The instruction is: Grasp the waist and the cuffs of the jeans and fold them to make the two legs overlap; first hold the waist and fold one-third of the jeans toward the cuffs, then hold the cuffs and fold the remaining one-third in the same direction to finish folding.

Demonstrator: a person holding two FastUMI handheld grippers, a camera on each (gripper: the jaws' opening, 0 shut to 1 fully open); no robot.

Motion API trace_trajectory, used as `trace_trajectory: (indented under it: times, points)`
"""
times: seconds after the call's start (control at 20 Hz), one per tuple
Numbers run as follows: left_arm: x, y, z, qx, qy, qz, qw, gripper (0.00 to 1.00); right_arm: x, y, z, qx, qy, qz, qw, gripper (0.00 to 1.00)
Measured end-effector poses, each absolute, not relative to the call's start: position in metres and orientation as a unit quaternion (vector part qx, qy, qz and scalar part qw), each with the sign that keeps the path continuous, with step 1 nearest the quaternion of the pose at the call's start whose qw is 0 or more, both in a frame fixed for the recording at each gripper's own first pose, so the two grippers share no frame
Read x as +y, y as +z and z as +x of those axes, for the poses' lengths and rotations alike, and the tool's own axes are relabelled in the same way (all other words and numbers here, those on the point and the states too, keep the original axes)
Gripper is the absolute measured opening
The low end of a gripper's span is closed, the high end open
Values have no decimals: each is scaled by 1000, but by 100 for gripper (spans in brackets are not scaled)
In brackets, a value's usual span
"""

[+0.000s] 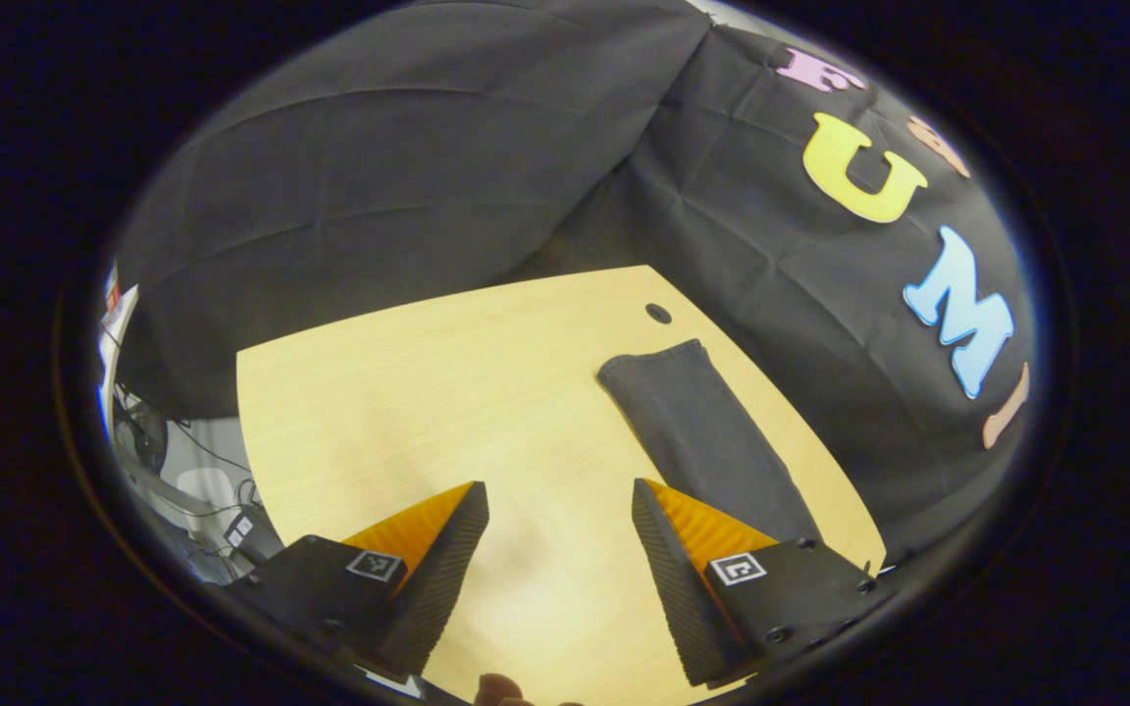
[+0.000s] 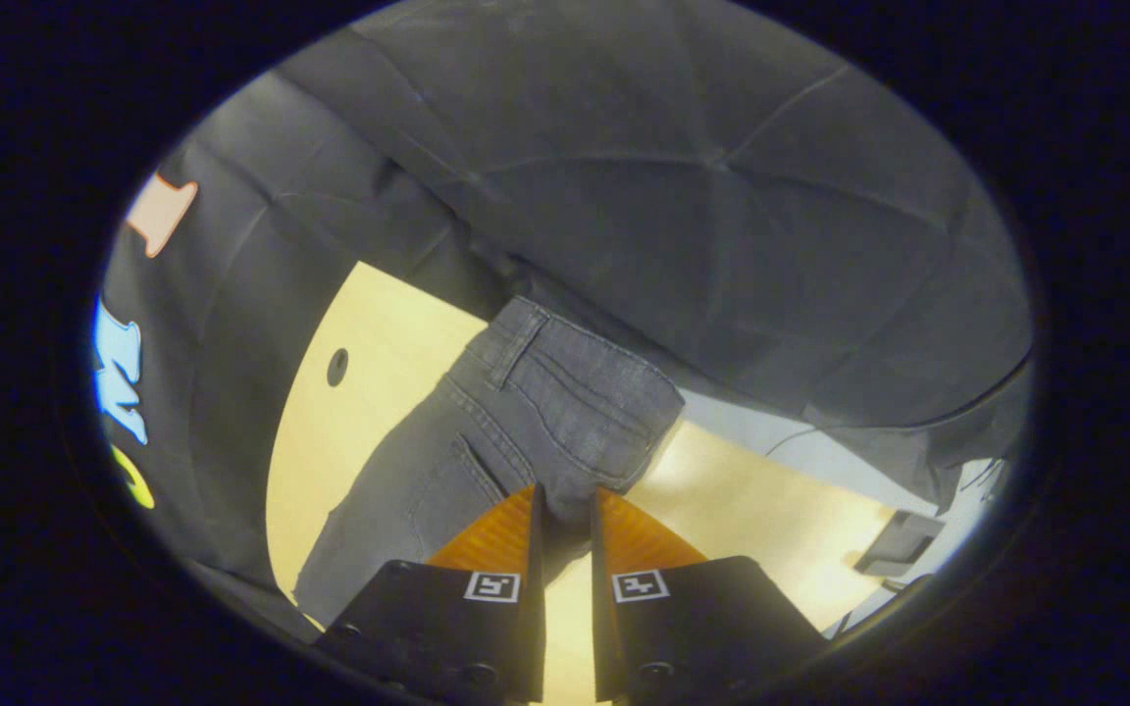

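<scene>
Right hand-held gripper (image 2: 563, 510) pinches the jeans (image 2: 516, 412) near the waist, denim between its nearly closed fingers; left hand-held gripper (image 1: 560, 510) hangs spread over the table (image 1: 447, 392), the cuff end just beside it. Thirds look unfolded yet.

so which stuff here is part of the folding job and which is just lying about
Job: jeans, right gripper shut on their edge, left gripper open over the table.
Lying about: cables and gear beyond the table edge; dark flat item.

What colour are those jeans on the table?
Dark grey, washed denim; the jeans show best in the right gripper view.
</scene>
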State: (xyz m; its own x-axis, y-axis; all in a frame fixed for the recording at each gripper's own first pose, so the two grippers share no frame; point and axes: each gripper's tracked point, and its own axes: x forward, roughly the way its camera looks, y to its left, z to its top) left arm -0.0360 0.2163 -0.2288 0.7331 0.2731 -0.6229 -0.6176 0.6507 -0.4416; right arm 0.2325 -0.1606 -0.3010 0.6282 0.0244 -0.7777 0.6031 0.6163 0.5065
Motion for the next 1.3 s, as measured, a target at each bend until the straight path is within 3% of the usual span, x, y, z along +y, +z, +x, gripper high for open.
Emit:
trace_trajectory:
  times: [0.3,0.5,0.65,0.95,1.15,1.3]
  points:
    - [189,-229,-2,278,228,-327,874,98,-164,-239,252,313,-166,250,901,19]
    - [182,-231,7,282,213,-322,878,98,-94,-163,277,246,-86,99,960,19]
    - [188,-231,0,281,214,-328,876,98,-3,-118,283,183,8,65,981,19]
    - [240,-232,-53,273,257,-338,863,98,152,-159,277,230,148,49,961,16]
    - [281,-233,-103,268,300,-343,849,98,191,-251,279,305,173,8,937,16]
    - [304,-232,-129,263,323,-345,841,98,198,-278,282,341,174,-14,924,19]
